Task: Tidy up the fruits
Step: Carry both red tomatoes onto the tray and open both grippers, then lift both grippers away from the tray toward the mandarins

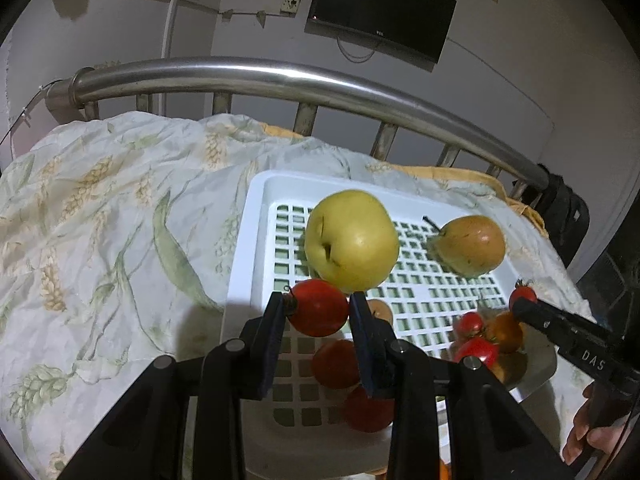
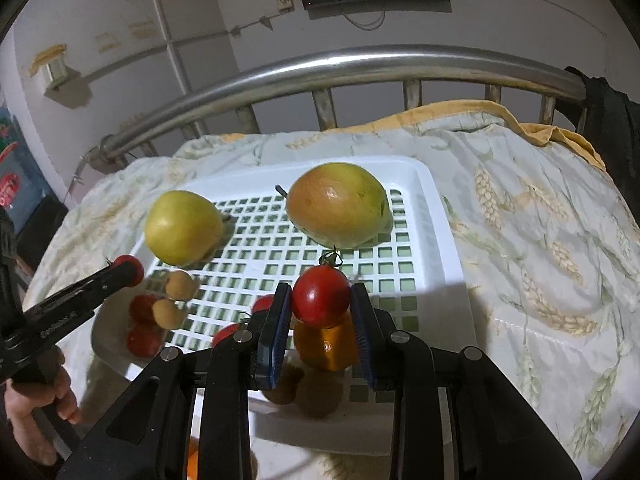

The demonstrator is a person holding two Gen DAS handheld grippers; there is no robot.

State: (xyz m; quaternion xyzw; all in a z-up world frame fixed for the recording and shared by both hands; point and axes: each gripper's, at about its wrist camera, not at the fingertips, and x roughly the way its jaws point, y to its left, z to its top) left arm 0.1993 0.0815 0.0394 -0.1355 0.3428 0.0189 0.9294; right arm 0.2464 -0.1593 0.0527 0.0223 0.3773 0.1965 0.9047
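Each gripper grips a tomato: the left gripper (image 1: 318,312) clamps one (image 1: 318,307) at lower centre of its view, the right gripper (image 2: 322,302) another (image 2: 321,295). Both hang over the white tray (image 2: 434,216), below an apple (image 1: 352,240) and a pear (image 2: 338,204). The carrying step looks underway; next, I judge, each needs a free tray spot, then release.
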